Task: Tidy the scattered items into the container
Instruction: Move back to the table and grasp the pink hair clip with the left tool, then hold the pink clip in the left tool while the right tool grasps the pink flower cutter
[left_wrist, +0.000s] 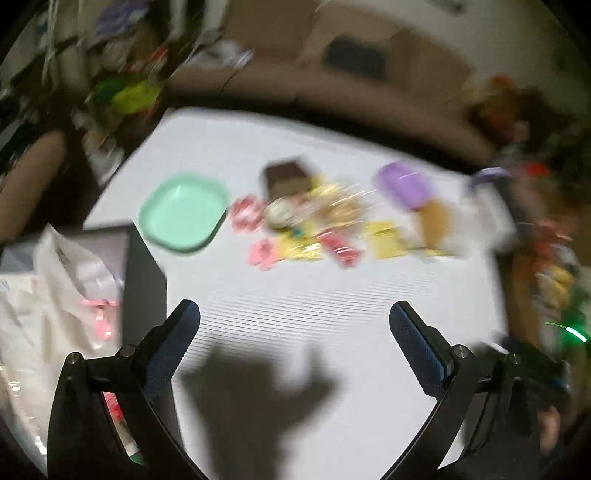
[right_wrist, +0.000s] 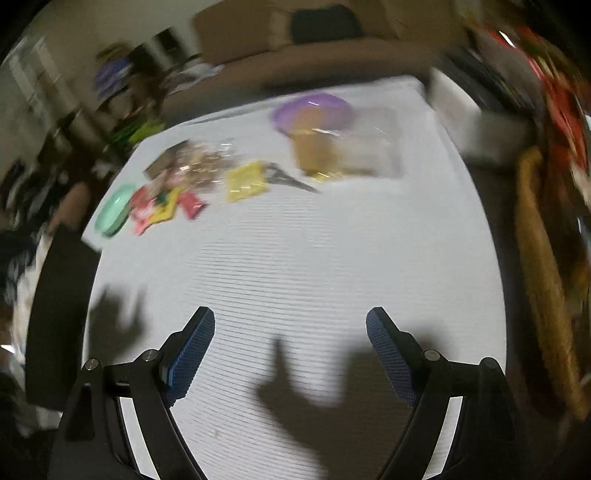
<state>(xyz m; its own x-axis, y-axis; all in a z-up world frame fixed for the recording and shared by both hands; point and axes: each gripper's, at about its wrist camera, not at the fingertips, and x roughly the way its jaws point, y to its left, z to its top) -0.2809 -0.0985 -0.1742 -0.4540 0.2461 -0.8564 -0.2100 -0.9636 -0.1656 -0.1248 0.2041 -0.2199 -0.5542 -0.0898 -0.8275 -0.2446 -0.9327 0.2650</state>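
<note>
Both views are motion-blurred. A heap of small packets (left_wrist: 310, 225), pink, red and yellow, lies in the middle of a white table (left_wrist: 295, 317). A mint green tray (left_wrist: 183, 212) sits left of the heap and a purple container (left_wrist: 402, 184) to its right. My left gripper (left_wrist: 294, 319) is open above bare table, well short of the heap, nothing between its fingers. In the right wrist view the packets (right_wrist: 177, 184), a yellow packet (right_wrist: 246, 181), the green tray (right_wrist: 115, 210) and the purple container (right_wrist: 314, 110) lie far off. My right gripper (right_wrist: 290, 325) is open and empty.
A clear bag with tan contents (right_wrist: 347, 151) lies by the purple container, dark scissors (right_wrist: 291, 179) next to the yellow packet. A dark box (left_wrist: 144, 280) and a white plastic bag (left_wrist: 62, 288) stand at the table's left edge. Brown sofa (left_wrist: 332, 85) and clutter lie beyond.
</note>
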